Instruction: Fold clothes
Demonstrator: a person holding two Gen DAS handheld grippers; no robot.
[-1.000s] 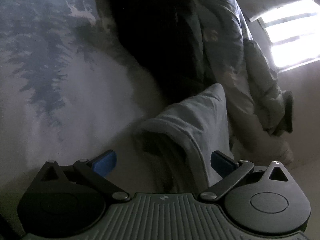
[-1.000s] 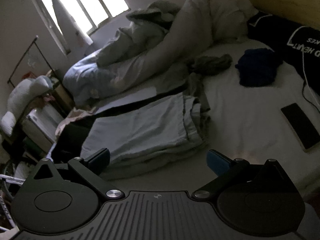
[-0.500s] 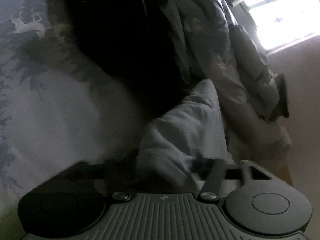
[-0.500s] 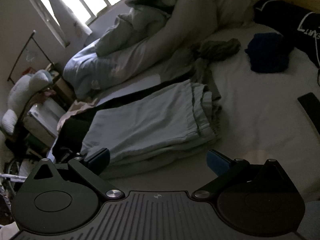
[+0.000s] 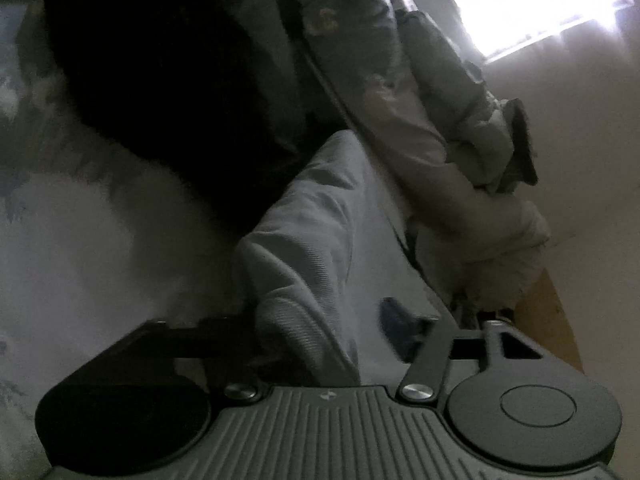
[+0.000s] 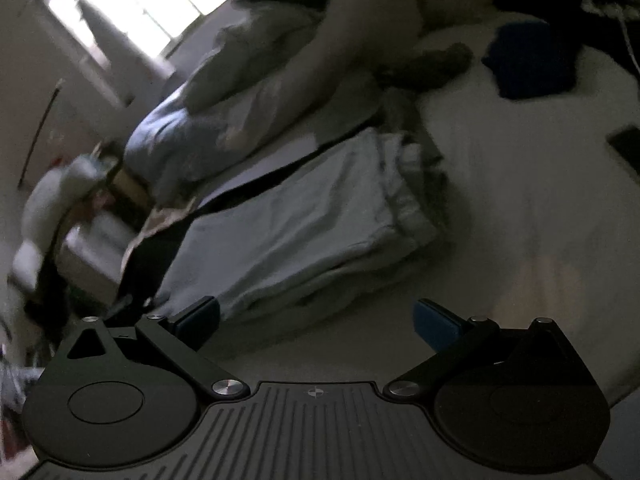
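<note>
The pale grey trousers [image 6: 320,216] lay flat on the white bed [image 6: 520,208], doubled lengthwise. The left gripper [image 5: 320,332] had pinched one end of them, seemingly the hem, though the dim view blurred it, probably to carry that end over. The right gripper [image 6: 316,316] hovered nearby, gaping and empty.

Both fisheye views are dim and motion-blurred, lit only by a glaring, blown-out window [image 6: 152,0], edges dark.
</note>
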